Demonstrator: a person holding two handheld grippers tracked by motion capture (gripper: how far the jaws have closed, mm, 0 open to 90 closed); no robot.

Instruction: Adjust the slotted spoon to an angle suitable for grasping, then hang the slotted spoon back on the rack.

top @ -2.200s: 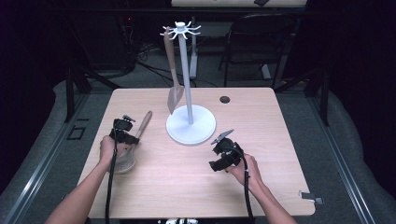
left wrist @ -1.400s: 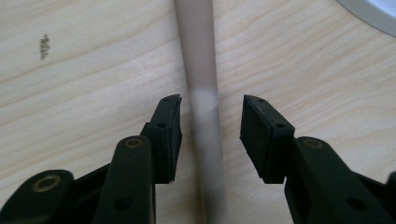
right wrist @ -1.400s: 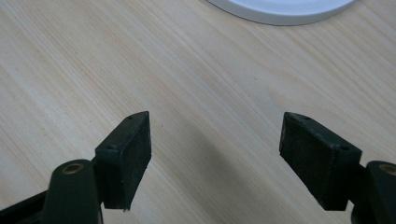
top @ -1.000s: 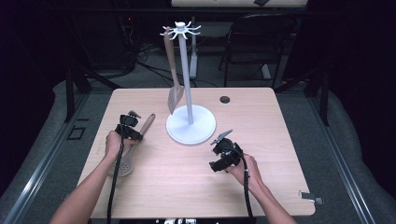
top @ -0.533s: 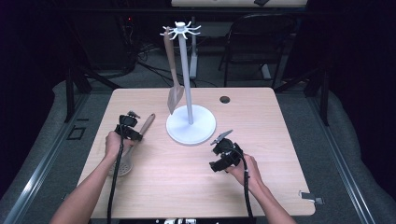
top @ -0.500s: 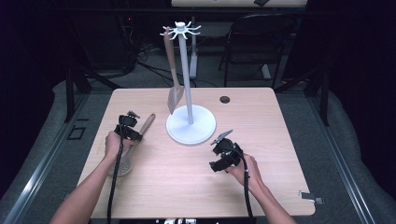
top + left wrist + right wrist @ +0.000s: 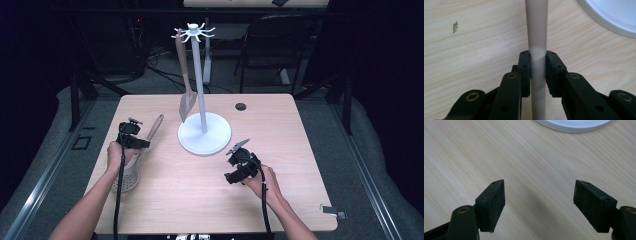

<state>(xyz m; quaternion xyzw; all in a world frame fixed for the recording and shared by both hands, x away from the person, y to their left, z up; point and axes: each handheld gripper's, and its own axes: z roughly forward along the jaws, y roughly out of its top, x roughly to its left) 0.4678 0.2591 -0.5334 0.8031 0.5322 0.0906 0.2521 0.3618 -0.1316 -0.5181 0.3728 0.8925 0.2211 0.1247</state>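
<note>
Pale wood counter [image 7: 200,200] underneath everything, grain plain in both gripper views. Nearest, at the right: right gripper [image 7: 239,161] held low over bare board, jaws wide apart with nothing between them, white rim of the stand's base [image 7: 574,126] just ahead. At the left: left gripper [image 7: 136,141] with jaws clamped on the handle [image 7: 537,45] of a slotted spoon [image 7: 131,172], perforated bowl lying flat near the person's forearm, wooden end of the handle pointing away toward the stand. Cannot tell whether the spoon is lifted or resting on the board; in the high view the bowl looks flat on it. Farther off, centre: white hanging stand [image 7: 201,90] with a ring of hooks at the top, one spatula [image 7: 184,82] already hung from a hook, blade down beside the pole. Judged from that: one utensil hung, the spoon gripped but not yet raised, the lift, the carry to a free hook and the threading of the handle all left to do.
</note>
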